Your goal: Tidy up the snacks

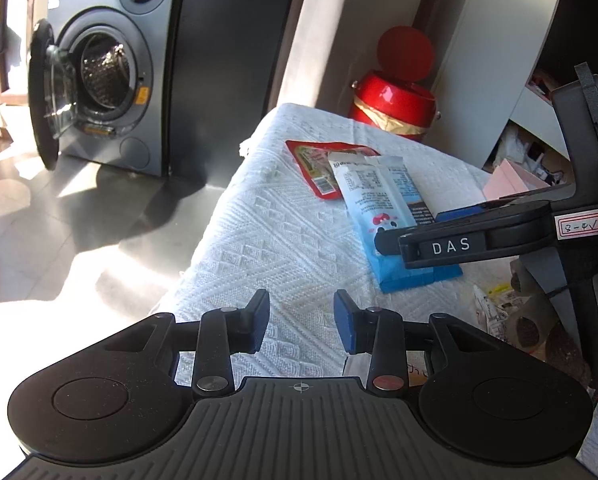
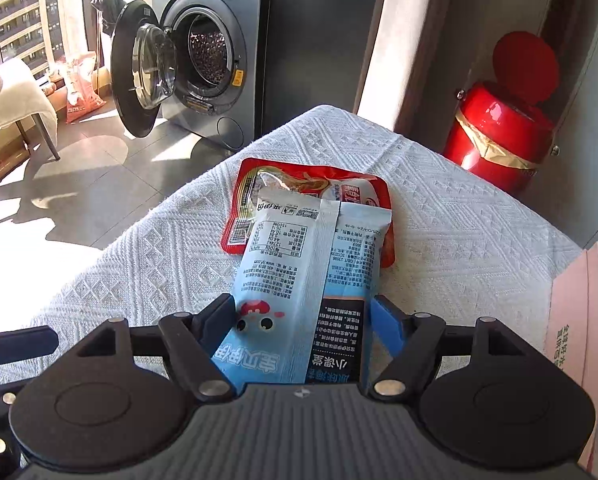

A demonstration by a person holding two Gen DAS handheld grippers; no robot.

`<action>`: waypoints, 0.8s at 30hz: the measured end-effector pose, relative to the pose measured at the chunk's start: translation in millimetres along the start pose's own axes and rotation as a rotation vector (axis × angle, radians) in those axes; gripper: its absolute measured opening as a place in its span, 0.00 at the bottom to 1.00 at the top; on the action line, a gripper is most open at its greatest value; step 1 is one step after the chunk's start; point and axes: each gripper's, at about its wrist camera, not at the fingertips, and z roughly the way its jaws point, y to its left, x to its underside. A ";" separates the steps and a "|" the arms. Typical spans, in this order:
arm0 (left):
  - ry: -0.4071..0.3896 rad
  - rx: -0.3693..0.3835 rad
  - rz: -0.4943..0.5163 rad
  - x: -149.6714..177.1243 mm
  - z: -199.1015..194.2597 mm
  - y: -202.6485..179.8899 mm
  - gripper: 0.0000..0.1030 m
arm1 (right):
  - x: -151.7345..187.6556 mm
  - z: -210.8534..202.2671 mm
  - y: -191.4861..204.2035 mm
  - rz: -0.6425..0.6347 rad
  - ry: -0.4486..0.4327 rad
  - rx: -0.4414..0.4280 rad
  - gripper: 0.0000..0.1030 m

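The right gripper (image 2: pixel 303 312) has a blue snack packet (image 2: pixel 299 272) between its jaws, its far end lying over a red packet (image 2: pixel 259 184) on the bench (image 2: pixel 139 248). Left gripper (image 1: pixel 301 314) hangs open and empty beside it.

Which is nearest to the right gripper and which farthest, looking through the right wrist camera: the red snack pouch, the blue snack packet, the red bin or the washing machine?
From the right gripper:
1. Blue snack packet, lying between its fingers.
2. Red snack pouch, just beyond, partly under the packet.
3. Red bin, off the table's far right.
4. Washing machine, far left, door open.
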 end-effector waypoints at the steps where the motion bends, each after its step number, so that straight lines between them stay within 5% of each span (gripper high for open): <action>1: 0.000 0.007 0.002 0.0 0.2 -1.3 0.39 | 5.2 -4.8 -3.0 0.001 0.013 -0.022 0.71; 2: 0.000 0.011 0.005 -0.5 0.0 -3.0 0.38 | 10.8 -9.7 -7.3 0.006 0.024 -0.043 0.71; 4: 0.000 0.019 0.015 -0.2 -0.6 -5.7 0.38 | 23.0 -19.7 -17.3 0.026 0.048 -0.067 0.42; 6: 0.001 0.021 0.019 -0.4 -0.1 -8.8 0.38 | 35.0 -29.6 -26.6 0.037 0.070 -0.072 0.27; 9: 0.001 0.018 0.029 -0.6 0.2 -16.4 0.38 | 49.7 -44.2 -40.9 0.066 0.080 -0.081 0.22; 11: 0.002 0.020 0.047 -0.3 -3.0 -22.4 0.38 | 51.2 -51.4 -48.3 0.088 0.067 -0.079 0.23; 15: 0.007 0.010 0.081 2.7 -15.6 -28.4 0.38 | 37.8 -50.7 -58.6 0.196 0.024 -0.117 0.70; 19: 0.029 0.040 0.081 7.4 -31.9 -23.5 0.38 | 7.5 -20.4 -51.2 0.291 0.036 -0.161 0.70; 24: 0.038 0.042 0.054 10.0 -51.1 -13.0 0.38 | -19.7 23.4 -34.1 0.278 0.106 -0.090 0.78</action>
